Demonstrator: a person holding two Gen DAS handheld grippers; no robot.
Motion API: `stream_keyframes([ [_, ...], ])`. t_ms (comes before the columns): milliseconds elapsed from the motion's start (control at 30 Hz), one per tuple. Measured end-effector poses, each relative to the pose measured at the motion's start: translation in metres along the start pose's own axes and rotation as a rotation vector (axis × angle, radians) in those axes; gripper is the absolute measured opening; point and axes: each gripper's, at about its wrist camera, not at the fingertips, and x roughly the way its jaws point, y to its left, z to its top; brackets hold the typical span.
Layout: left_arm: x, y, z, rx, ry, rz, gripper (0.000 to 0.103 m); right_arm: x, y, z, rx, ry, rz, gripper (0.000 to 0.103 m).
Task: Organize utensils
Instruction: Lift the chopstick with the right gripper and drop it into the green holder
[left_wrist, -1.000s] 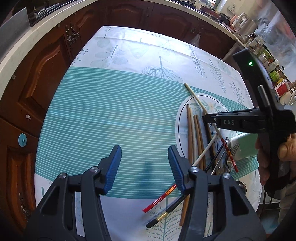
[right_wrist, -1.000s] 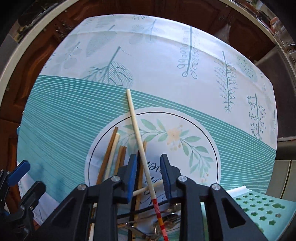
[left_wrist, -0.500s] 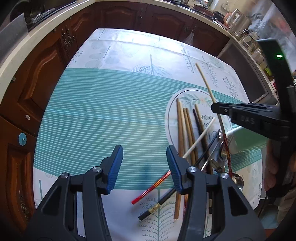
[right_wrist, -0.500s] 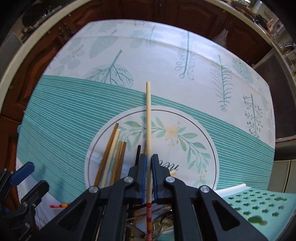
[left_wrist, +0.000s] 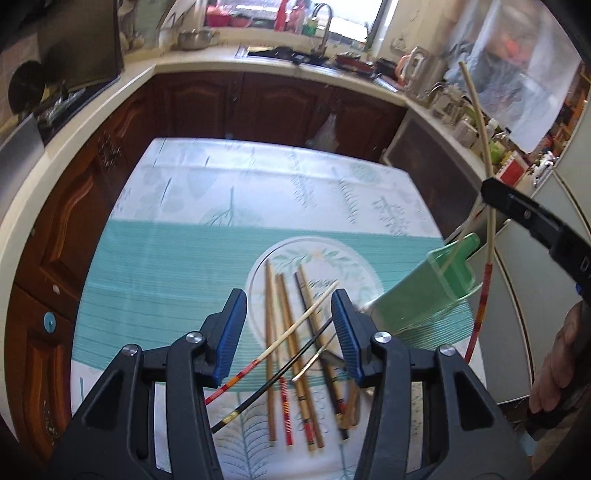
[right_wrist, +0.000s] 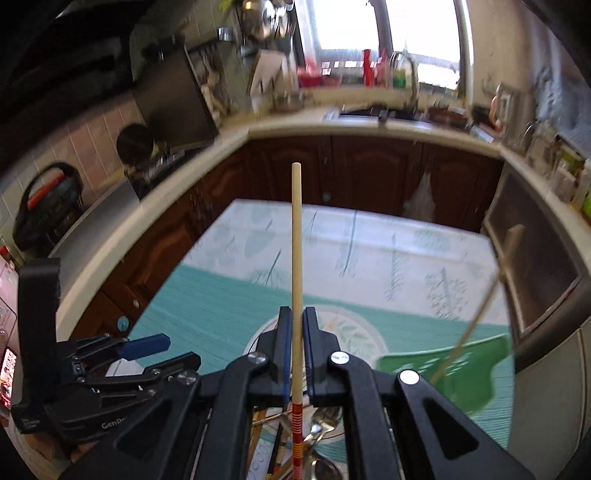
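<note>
Since the earlier frames, both tools are raised well above the desk, and the pale chopstick (right_wrist: 296, 258) with the red-banded end is lifted clear of the pile instead of lying across it. It is pinched firmly between the pads of the right tool (right_wrist: 295, 350), pointing up and away. The left tool (left_wrist: 288, 332) is half spread, with nothing between its blue pads (left_wrist: 231, 332).

The step in hand is judged to be the carrying of one chopstick to the green holder (left_wrist: 436, 280), which stands at the right edge of the desk (left_wrist: 177, 266), a thin stick already leaning out of it. Next, the chopstick must be tipped toward upright and its lower end guided into the holder's mouth.

Below, the remaining chopsticks (left_wrist: 280, 332) are left crossed on the round print of the cloth, with spoons (right_wrist: 321, 428) among them. That leaning stick may be struck on the way in. Beyond the desk, dark cabinets (left_wrist: 280, 107) and a sink counter are seen.
</note>
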Motion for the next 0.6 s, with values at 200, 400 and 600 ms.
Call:
stream_keyframes([
  [200, -0.023, -0.039, 0.027, 0.072, -0.035, -0.019, 0.045, -0.057, -0.031, 0.026, -0.009, -0.161, -0.081, 0.005],
  [400, -0.027, -0.066, 0.058, 0.120, -0.090, 0.003, 0.045, -0.079, -0.063, 0.043, 0.004, -0.239, -0.128, 0.005],
  [600, -0.002, -0.073, 0.068, 0.098, -0.073, 0.013, 0.045, -0.060, -0.079, 0.028, 0.085, -0.325, -0.099, 0.005],
])
